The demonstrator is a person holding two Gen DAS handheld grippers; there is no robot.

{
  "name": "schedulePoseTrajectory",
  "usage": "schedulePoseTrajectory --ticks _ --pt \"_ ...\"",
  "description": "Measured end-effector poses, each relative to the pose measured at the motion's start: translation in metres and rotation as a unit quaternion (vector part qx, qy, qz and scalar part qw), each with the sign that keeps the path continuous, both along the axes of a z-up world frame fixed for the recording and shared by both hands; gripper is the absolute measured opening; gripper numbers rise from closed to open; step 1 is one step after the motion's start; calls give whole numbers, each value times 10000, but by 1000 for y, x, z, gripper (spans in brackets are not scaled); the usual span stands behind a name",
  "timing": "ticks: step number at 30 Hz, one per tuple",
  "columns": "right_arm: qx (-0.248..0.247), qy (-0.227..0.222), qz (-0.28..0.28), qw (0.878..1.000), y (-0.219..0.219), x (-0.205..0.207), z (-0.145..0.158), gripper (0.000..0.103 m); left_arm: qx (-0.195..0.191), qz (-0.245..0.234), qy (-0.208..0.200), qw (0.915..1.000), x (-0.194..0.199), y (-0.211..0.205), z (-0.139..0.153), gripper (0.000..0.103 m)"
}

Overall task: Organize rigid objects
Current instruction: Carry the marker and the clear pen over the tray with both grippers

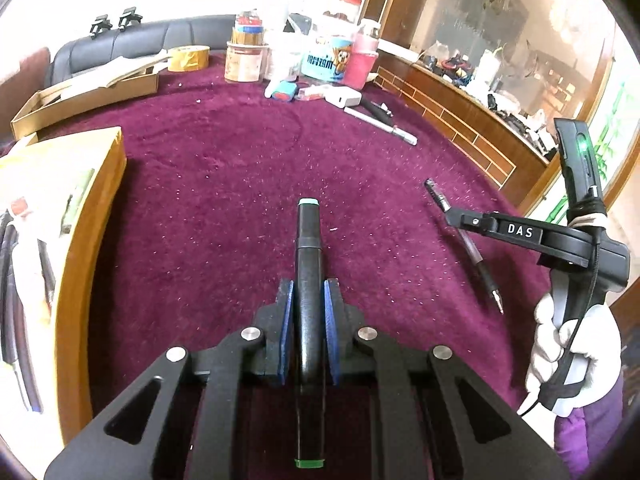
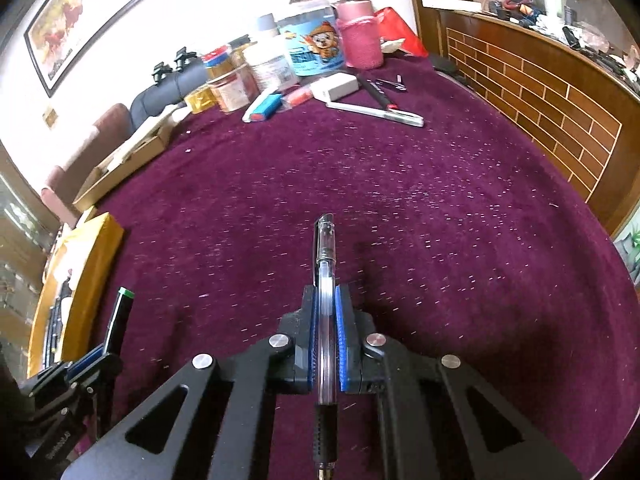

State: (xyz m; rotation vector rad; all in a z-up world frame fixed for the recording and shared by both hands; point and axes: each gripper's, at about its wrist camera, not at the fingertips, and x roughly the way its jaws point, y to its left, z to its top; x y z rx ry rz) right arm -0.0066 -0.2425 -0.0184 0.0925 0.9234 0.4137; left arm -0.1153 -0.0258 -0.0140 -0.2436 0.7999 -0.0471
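In the left wrist view my left gripper (image 1: 309, 286) is shut on a black marker (image 1: 308, 248) with green end caps, which points straight ahead above the purple cloth. To its right a white-gloved hand (image 1: 568, 356) holds my right gripper (image 1: 451, 211), shut on a clear gel pen (image 1: 478, 258). The right wrist view shows the same clear pen (image 2: 325, 256) pinched between the blue pads (image 2: 343, 320) of my right gripper (image 2: 326, 294), cap end forward. My left gripper (image 2: 102, 350) with the black marker (image 2: 120, 314) is at the lower left.
A wooden box (image 1: 94, 216) holding pens stands at the left edge. At the far side lie a white pen (image 1: 380, 124), a white block (image 2: 334, 86), jars, a tape roll (image 1: 188, 58) and a cardboard lid (image 1: 84, 98). A wooden rim (image 2: 540, 92) borders the cloth on the right.
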Motion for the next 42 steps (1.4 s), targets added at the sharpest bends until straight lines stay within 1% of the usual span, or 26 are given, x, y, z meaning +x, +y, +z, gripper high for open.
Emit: schedulePoseTrajectory --ticks 6,15,23,33,42 --pt "145 -43 212 9997 18 -17 12 8 -143 130 -136 9997 -22 11 9 12" --pt "223 -200 611 9977 56 -44 32 8 -410 368 -401 9977 -57 35 24 12" --pt "223 -233 1035 9941 98 -64 42 8 -590 611 -501 9951 -75 60 22 12" --pt "196 -164 1642 9861 161 -87 45 8 -643 1212 -684 9882 -103 104 24 12" --pt "45 -181 2171 9760 223 -112 45 8 -597 1763 -679 9802 -121 146 19 12"
